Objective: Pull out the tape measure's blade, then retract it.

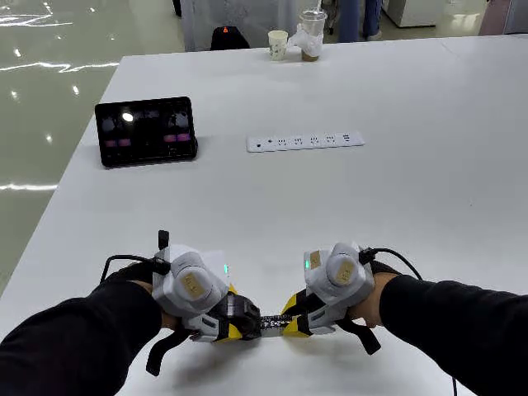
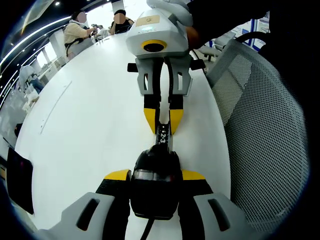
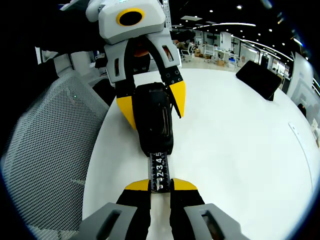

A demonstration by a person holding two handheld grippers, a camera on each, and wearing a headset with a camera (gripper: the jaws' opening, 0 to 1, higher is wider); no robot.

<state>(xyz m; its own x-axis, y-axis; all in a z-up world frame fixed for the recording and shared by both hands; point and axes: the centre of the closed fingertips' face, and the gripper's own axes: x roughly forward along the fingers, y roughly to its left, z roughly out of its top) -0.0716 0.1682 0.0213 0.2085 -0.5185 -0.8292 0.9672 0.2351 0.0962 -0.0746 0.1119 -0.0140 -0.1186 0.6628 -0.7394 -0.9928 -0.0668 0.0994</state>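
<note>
Two grippers, one tape measure, one tablet, one power strip, two cups

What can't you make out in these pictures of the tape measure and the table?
Hook at the blade tip: right gripper view, covered by the right gripper pinching it.
Sides of the case: left gripper view, covered by the left gripper clamping it.
Blade markings: head view, too small.
Screen of the tablet: head view, glare and too small.
Contents of the cups: head view, too small.
</note>
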